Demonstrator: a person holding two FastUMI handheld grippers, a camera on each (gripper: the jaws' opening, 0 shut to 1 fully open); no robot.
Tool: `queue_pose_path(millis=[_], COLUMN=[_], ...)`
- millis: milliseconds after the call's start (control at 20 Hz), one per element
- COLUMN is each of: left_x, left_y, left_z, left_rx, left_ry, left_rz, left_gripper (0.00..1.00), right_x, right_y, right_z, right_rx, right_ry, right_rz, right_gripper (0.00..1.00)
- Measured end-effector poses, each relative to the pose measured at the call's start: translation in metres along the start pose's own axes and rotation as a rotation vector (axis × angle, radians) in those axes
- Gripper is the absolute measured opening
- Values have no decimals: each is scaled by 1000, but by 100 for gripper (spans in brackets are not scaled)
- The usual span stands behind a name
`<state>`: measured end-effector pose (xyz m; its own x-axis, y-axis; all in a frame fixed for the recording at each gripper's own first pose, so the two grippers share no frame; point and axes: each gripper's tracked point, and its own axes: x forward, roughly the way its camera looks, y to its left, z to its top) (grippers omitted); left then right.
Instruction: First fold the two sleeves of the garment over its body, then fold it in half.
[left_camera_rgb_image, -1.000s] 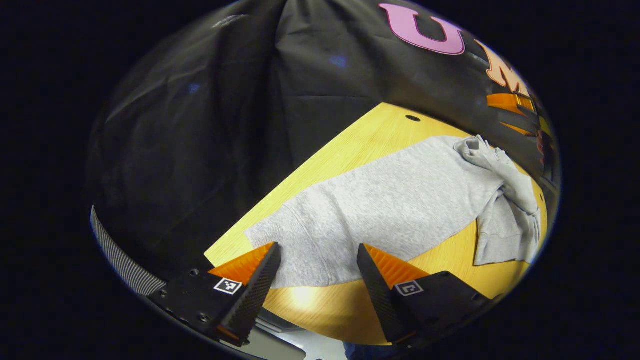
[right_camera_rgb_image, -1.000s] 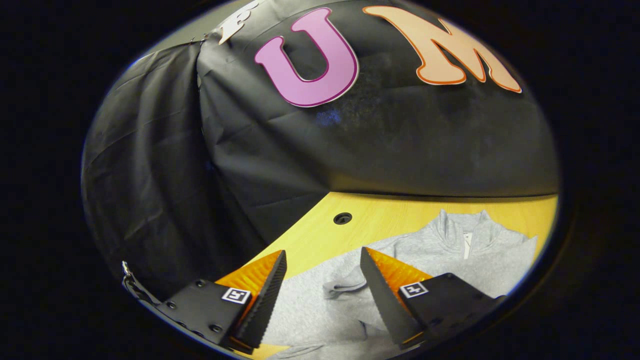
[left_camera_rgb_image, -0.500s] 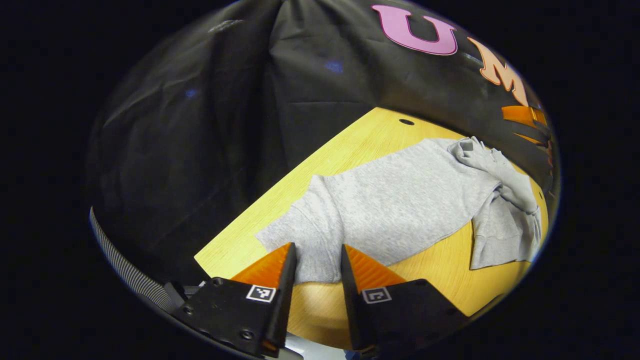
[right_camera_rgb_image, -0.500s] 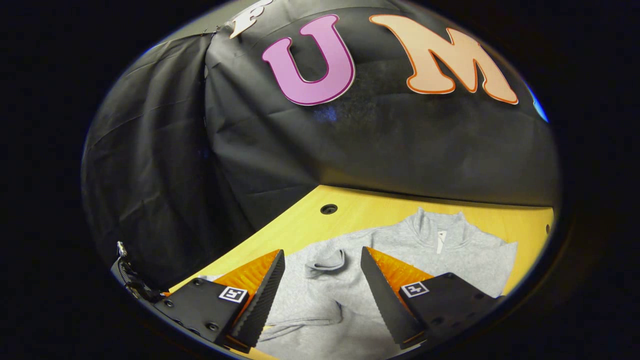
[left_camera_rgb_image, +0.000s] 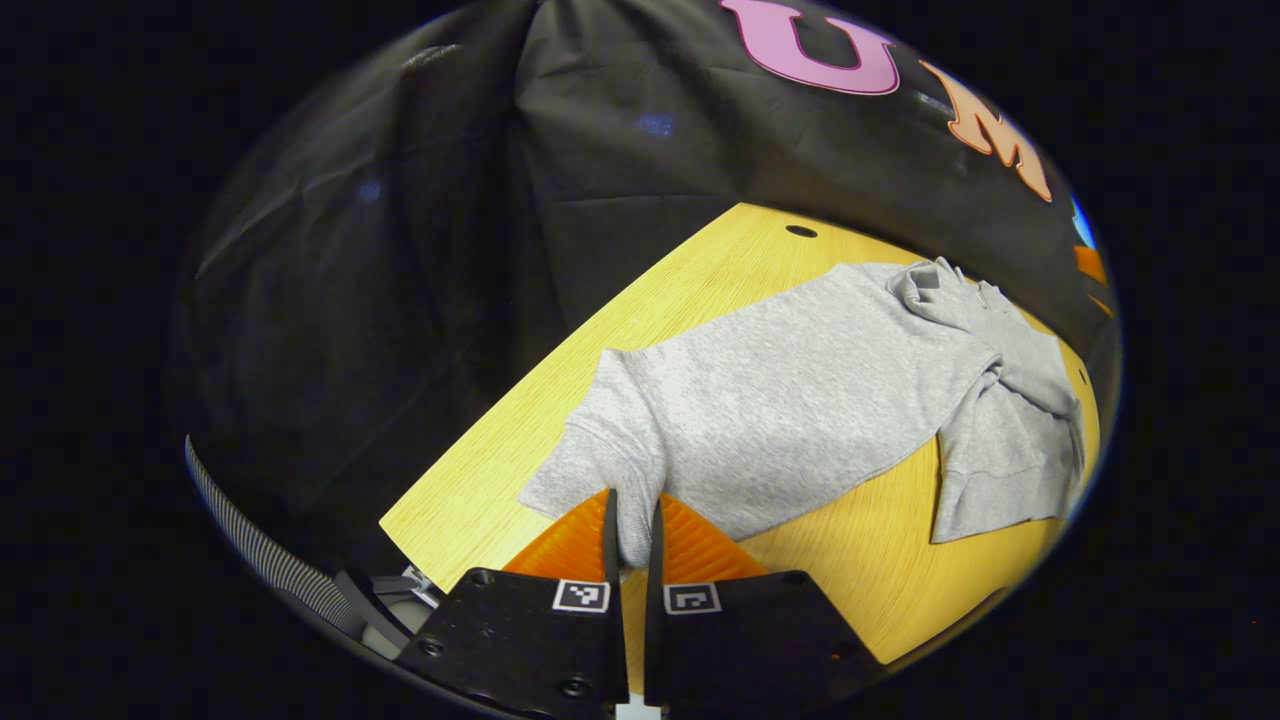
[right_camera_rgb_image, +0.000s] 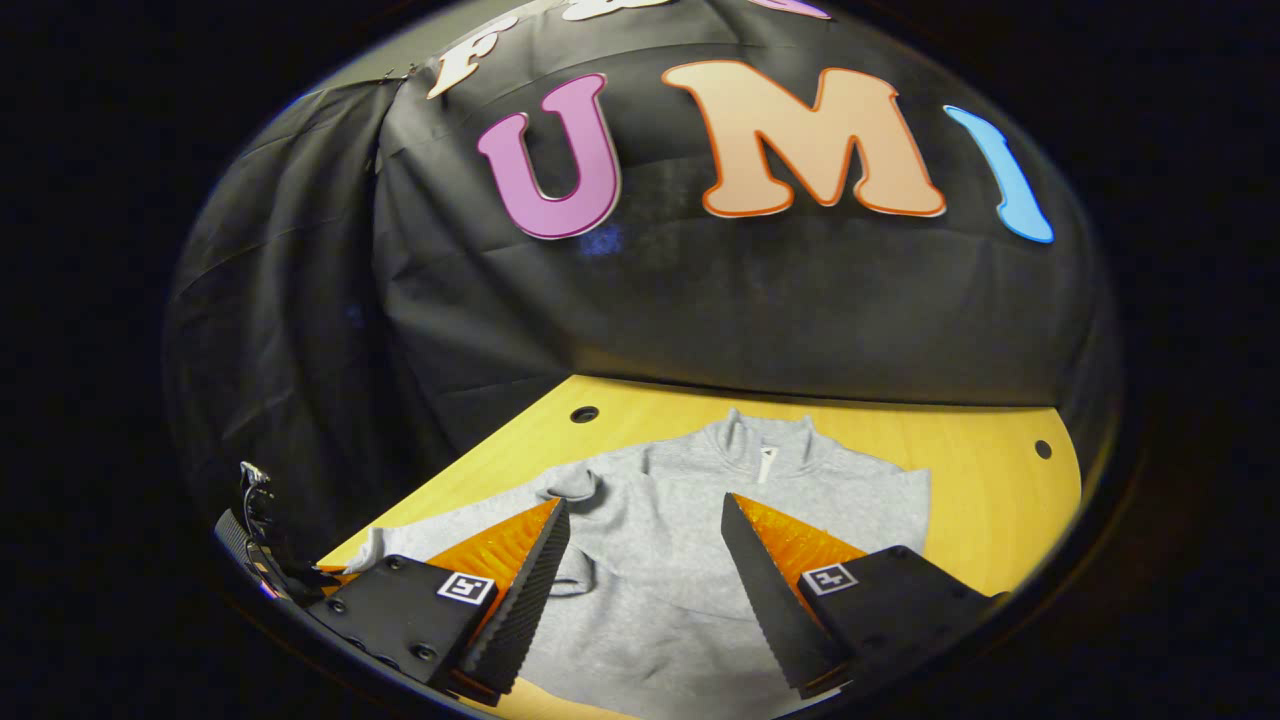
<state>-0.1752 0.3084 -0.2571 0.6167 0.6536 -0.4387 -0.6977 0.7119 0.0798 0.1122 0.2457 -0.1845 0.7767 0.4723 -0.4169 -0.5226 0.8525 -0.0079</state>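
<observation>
On the desk (left_camera_rgb_image: 700, 290): grey garment (left_camera_rgb_image: 800, 400) lay spread flat, collar (right_camera_rgb_image: 765, 445) toward the far wall, hem toward the near edge.
Left gripper (left_camera_rgb_image: 632, 540): fingers together, clamped on a pinch of the garment's hem near the corner, cloth bunched up between them.
Right gripper (right_camera_rgb_image: 640, 560): fingers well apart, hovering over the body of the garment, gripping nothing.
Sleeves: one sleeve (left_camera_rgb_image: 1000, 350) lay folded across the body near the collar in the left gripper view; its cuff (right_camera_rgb_image: 575, 485) showed curled on the chest in the right gripper view; state of the second sleeve could not be told for certain.
Step in hand, as judged: taking hold of the hem for the fold in half.
Doing it well: matching pinch needed at the other hem corner with the right gripper; both corners best lifted together and level, carried toward the collar, laid hem to shoulders without dragging the folded sleeve loose.
Risk: single-corner pull likely to skew the body and wrinkle it.
Count: one garment, one collar, one sleeve clearly seen, two grippers, two holes (right_camera_rgb_image: 584, 413) in the desk, one desk.
</observation>
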Motion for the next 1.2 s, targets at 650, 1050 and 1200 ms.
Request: queue_pose_path(millis=[650, 1050, 1200], left_x=[-18, -53, -73], left_y=[-102, -250, -333], left_z=[72, 117, 137], left_rx=[4, 123, 200], left_ry=[-67, -153, -202], left_rz=[-180, -433, -562], left_gripper=[4, 3, 3], right_x=[-66, -103, -121], right_y=[-82, -118, -140], right_z=[-1, -6, -13], right_rx=[100, 107, 125], right_ry=[-29, -33, -29], right_rz=[-143, -190, -227], right_gripper=[96, 92, 92])
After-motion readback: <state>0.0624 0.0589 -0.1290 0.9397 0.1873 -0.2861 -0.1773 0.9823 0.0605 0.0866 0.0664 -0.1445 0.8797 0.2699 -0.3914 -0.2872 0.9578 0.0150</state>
